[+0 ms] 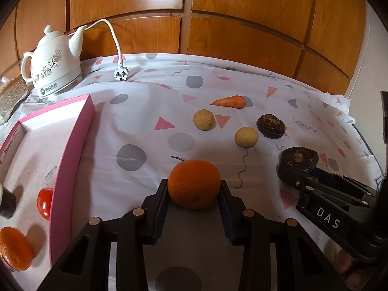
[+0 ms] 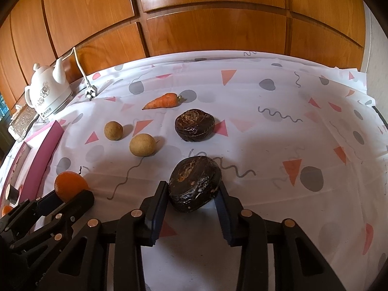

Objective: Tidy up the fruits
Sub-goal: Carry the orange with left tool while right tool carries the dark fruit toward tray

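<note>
Gripping an orange (image 1: 194, 183), left claw (image 1: 194, 194), right claw (image 2: 194, 191) clamped around dark fruit (image 2: 194, 183)

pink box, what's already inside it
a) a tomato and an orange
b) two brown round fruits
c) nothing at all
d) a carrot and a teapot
a: in the left wrist view a red tomato and an orange lie inside the pink box, while the carrot lies out on the tablecloth.
</note>
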`<state>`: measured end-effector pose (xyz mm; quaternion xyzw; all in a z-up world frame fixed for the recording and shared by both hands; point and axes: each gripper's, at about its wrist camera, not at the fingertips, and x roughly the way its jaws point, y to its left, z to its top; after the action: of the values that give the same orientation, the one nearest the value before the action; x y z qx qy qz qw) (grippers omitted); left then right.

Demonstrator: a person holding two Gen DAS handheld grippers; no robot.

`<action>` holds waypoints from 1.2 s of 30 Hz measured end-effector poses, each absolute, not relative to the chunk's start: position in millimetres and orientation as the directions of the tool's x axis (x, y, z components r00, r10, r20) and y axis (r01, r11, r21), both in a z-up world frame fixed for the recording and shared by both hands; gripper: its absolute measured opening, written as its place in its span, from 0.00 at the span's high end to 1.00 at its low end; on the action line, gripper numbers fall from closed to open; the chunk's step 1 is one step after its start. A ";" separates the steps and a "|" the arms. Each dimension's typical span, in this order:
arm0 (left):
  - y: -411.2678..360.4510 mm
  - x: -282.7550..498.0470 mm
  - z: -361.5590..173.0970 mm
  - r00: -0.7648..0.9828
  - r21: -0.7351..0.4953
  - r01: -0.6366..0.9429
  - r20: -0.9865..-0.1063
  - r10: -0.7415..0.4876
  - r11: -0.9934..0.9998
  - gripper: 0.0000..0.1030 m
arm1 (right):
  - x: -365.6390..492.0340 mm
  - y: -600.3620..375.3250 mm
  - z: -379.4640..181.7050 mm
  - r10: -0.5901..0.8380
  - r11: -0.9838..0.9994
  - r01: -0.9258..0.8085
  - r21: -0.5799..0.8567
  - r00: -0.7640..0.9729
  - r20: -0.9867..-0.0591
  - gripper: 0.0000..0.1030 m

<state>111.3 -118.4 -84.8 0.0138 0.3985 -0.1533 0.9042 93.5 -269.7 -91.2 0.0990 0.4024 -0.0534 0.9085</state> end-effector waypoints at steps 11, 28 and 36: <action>-108.2 95.2 -71.6 0.627 -0.116 0.274 -0.731 -0.269 0.955 0.63 | 91.9 -267.5 -88.5 -0.029 0.979 0.171 0.113 0.662 -0.749 0.64; -46.4 69.2 -23.4 0.698 -0.149 0.198 -0.673 -0.246 0.969 0.63 | 71.9 -227.0 -75.4 0.054 0.992 0.049 0.115 0.664 -0.746 0.67; 0.3 71.1 -13.5 0.733 -0.138 0.089 -0.661 -0.159 0.986 0.62 | 72.5 -189.1 -53.6 0.208 0.976 -0.091 0.198 0.662 -0.720 0.67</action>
<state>71.1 0.3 -13.5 -0.0486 0.3589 -0.0668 0.9297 72.5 -189.1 -53.6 0.0727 0.4027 0.0824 0.9087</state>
